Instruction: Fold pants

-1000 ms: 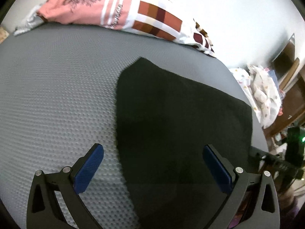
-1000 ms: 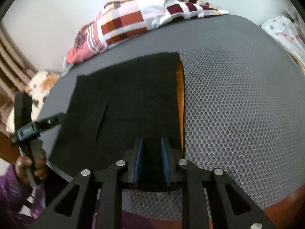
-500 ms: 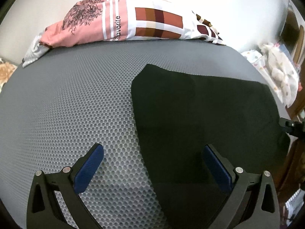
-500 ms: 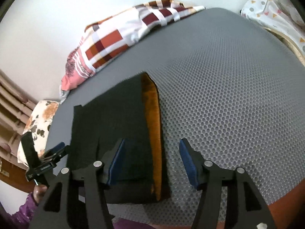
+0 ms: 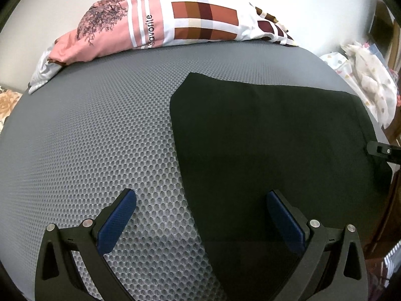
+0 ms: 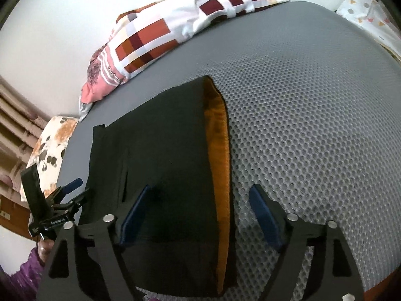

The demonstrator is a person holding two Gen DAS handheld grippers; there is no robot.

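The black pants [image 5: 263,135] lie folded flat on the grey mesh mattress [image 5: 100,130]. In the right wrist view the pants [image 6: 163,150] show an orange lining strip [image 6: 220,150] along their right edge. My left gripper [image 5: 200,208] is open and empty, above the pants' left edge. My right gripper [image 6: 200,200] is open and empty, astride the pants' near right edge. The left gripper also shows at the left in the right wrist view [image 6: 62,200].
A patchwork pink and white pillow [image 5: 175,17] lies at the far edge of the mattress. A spotted white cloth [image 5: 371,87] hangs off to the right. A floral cushion [image 6: 52,140] sits beyond the mattress's left side.
My right gripper has opened and let go of the pants, which now lie flat. My left gripper stayed open and swung left, away from the pants' middle.
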